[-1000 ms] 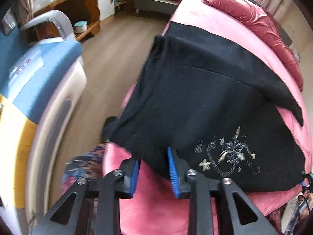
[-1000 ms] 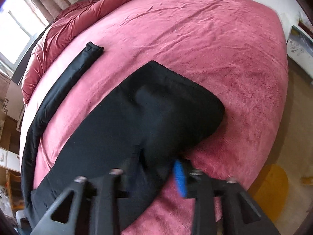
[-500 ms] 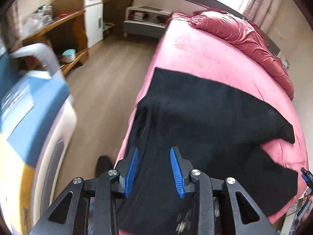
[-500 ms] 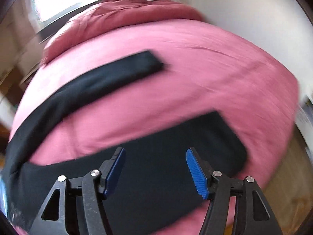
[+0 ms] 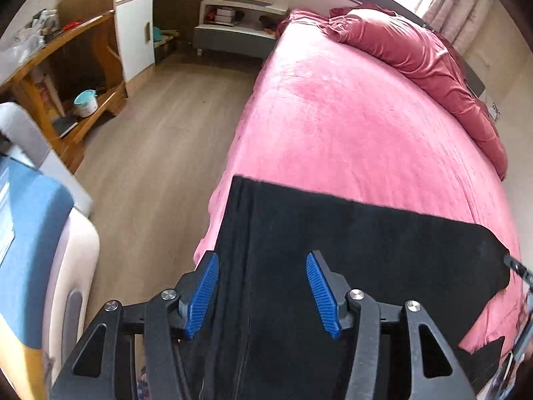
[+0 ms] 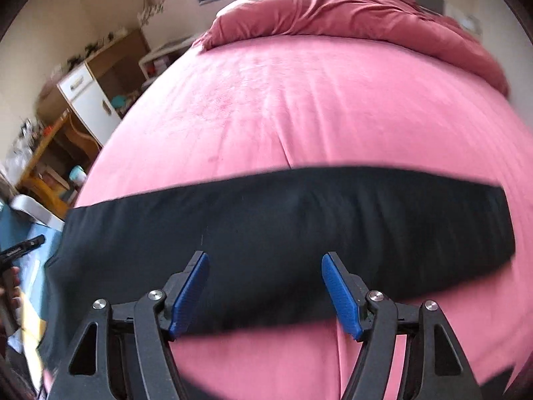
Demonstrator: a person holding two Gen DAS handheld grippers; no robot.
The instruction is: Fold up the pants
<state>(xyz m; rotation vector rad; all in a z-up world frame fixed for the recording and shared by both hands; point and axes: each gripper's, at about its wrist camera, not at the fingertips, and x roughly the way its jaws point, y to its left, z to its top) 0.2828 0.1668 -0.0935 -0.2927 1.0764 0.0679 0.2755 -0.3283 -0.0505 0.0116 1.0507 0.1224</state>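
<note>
Black pants [image 5: 366,266] lie flat on the pink bed [image 5: 349,126], folded lengthwise into a long band across its near edge; the right wrist view shows the band [image 6: 293,226] running left to right. My left gripper [image 5: 260,291] is open and empty, above the band's left end near the bed's edge. My right gripper [image 6: 265,295] is open and empty, above the middle of the band's near edge. Neither touches the cloth that I can see.
A rumpled red duvet [image 5: 416,50] lies along the bed's far side. Wooden floor [image 5: 150,153] runs left of the bed, with a wooden desk [image 5: 63,66], a white cabinet [image 5: 135,26] and a blue and white appliance [image 5: 30,250].
Both grippers let go of the pants and opened wide. The pants, held bunched a second ago, now lie flat as one long band. Both cameras have risen and pulled back.
</note>
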